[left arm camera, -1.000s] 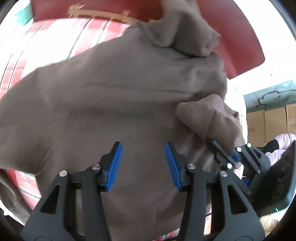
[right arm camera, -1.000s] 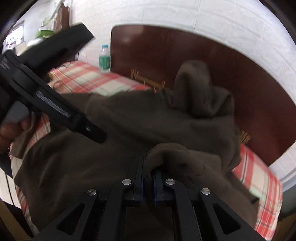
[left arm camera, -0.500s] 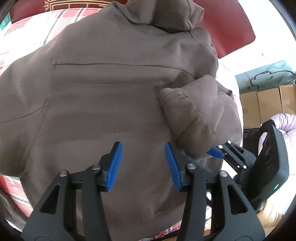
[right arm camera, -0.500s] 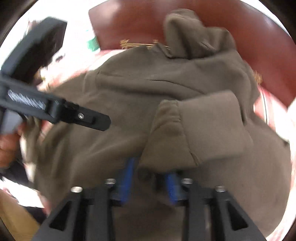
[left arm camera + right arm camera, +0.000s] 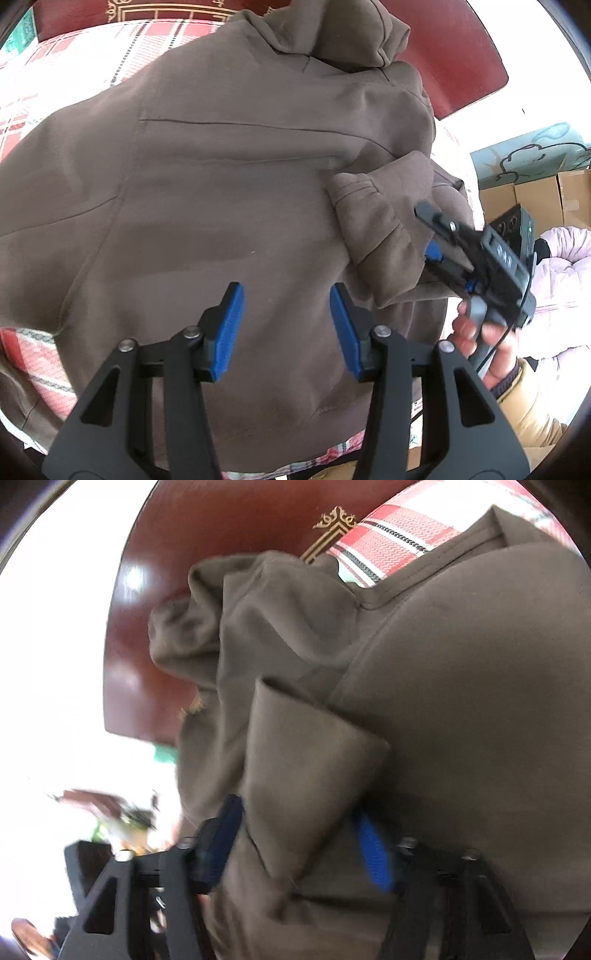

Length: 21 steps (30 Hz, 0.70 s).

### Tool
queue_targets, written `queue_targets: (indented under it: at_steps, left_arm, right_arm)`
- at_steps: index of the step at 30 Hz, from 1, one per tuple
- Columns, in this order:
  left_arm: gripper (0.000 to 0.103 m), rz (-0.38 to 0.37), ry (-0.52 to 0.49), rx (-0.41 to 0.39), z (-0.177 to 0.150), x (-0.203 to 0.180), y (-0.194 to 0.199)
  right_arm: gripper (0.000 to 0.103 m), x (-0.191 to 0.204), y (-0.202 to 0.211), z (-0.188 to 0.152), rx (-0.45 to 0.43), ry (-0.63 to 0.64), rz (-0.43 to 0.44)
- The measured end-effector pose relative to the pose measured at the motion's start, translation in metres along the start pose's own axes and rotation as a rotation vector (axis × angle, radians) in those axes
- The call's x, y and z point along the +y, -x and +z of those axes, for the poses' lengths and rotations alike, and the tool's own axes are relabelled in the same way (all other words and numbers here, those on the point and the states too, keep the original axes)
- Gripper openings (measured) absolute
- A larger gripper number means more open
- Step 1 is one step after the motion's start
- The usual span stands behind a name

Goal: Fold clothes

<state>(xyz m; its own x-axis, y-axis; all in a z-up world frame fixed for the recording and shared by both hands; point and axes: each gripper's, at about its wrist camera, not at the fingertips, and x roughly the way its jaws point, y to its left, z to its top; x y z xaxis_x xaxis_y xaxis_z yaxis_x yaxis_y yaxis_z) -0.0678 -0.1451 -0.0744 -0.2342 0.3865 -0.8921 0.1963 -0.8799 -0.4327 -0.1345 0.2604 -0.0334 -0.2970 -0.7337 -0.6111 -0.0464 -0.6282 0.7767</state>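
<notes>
You're in the middle of the sleeve fold: the brown hoodie lies spread on the checked bedspread, hood bunched up against the red headboard, and one sleeve is doubled across the body. Your right gripper has that sleeve between its blue pads and the jaws are closing, though I can't see the pads pressing cloth yet. Your left gripper hovers over the lower body with its jaws apart and nothing in them.

Next, I'd say, you need a sure pinch on the sleeve, then lay it flat and straight across the chest.

Watch the room: the hoodie's right side runs off the bed edge, with cardboard boxes beyond. The near hem sits at the front edge too. The clear space is to the left.
</notes>
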Motion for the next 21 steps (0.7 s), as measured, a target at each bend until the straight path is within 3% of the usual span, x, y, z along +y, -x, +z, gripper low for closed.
queue_targets:
  at_steps: [1,2,9,14,16,21]
  left_arm:
    - [0.050,0.001,0.006,-0.001,-0.001,0.002,0.001]
    - [0.050,0.001,0.012,-0.003,-0.001,0.004,0.002]
    - [0.050,-0.033,0.048,-0.030,-0.004,0.015,0.011]
    - [0.050,-0.064,0.076,-0.056,-0.006,0.026,0.021]
    - [0.050,-0.078,0.091,-0.067,-0.008,0.033,0.026]
    - [0.056,-0.084,0.153,-0.099,-0.012,0.062,0.039]
  right_arm:
    - [0.016,0.004,-0.001,0.001,-0.002,-0.001,0.003]
    - [0.011,0.008,-0.002,0.001,-0.004,-0.001,0.005]
    - [0.008,0.122,0.029,-0.006,-0.104,0.447,-0.135]
    - [0.008,0.196,0.034,-0.037,-0.196,0.766,-0.286]
    - [0.008,0.219,0.019,-0.057,-0.194,0.887,-0.331]
    - [0.008,0.235,-0.030,-0.103,-0.088,1.053,-0.370]
